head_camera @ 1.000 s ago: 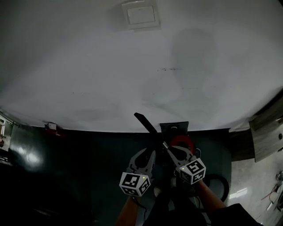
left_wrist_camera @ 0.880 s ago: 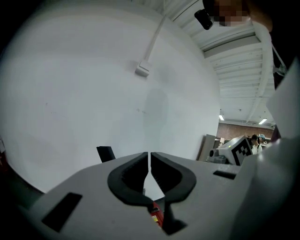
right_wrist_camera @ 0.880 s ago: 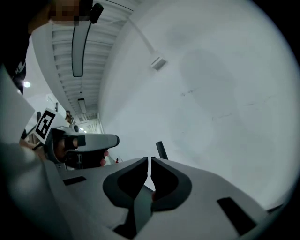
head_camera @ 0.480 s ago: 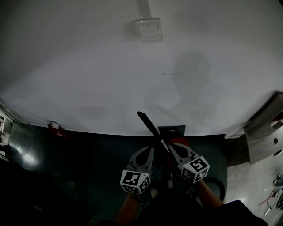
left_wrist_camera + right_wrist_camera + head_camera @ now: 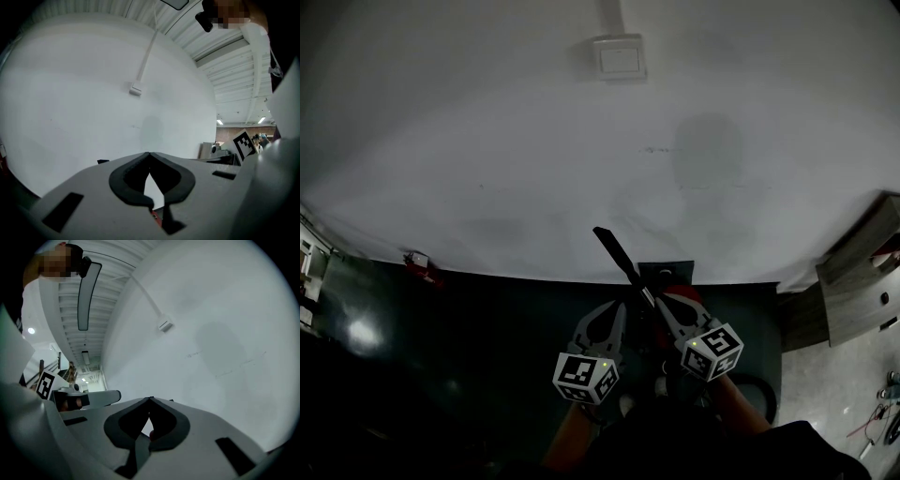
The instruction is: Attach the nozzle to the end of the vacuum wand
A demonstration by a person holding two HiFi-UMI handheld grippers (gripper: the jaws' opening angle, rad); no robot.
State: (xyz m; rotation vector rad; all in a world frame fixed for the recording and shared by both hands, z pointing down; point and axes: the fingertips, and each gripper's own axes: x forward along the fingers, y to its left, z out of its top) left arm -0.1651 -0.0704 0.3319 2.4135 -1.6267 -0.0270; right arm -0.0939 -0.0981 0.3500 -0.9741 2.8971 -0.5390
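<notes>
Both claws clenched, tips pressed together: left gripper (image 5: 612, 314) and right gripper (image 5: 664, 305) side by side, near, over the dark floor (image 5: 469, 337). Black nozzle (image 5: 616, 251) slanting far and left from between them, across the white wall (image 5: 487, 141) — red vacuum (image 5: 682, 294) just beyond the right gripper.

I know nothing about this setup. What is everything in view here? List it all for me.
wall: one, white, fills the upper head view
wall box: one, white, high on the wall
floor: one, dark green, below the wall
nozzle: one, black, slanting up just beyond the grippers
vacuum body: one, red, behind the right gripper
small object: one, red, at the wall's foot, left
cabinet: one, grey-brown, right edge
left gripper: one, grey, jaw tips together
right gripper: one, grey, jaw tips together
</notes>
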